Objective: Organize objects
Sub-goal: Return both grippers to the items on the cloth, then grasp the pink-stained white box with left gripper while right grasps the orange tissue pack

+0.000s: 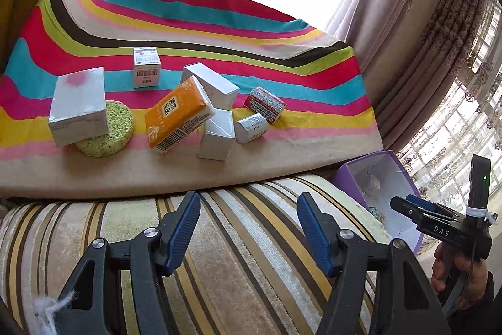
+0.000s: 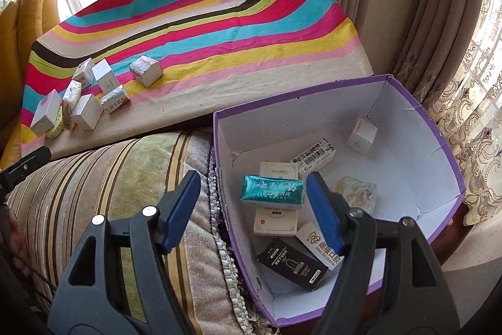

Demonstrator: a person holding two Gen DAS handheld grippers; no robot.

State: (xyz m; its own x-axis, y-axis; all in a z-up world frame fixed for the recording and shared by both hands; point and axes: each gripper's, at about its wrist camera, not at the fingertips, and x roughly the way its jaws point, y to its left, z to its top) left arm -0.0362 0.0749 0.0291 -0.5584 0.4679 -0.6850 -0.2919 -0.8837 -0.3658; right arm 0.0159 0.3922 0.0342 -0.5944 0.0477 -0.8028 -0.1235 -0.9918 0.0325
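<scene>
Boxes (image 1: 77,106) (loose) beside purple bin (image 2: 445,143)

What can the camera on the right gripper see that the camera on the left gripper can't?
Only the right camera looks down into the purple box: a teal packet, a black carton, a barcode box and a small white box lie inside.

Only the left camera shows the orange tissue pack clearly, leaning on white boxes, and the green sponge under a white box.

Both show the striped cloth, the striped cushion, the curtains, and the purple box itself. Each camera shows its own gripper open and empty.
</scene>
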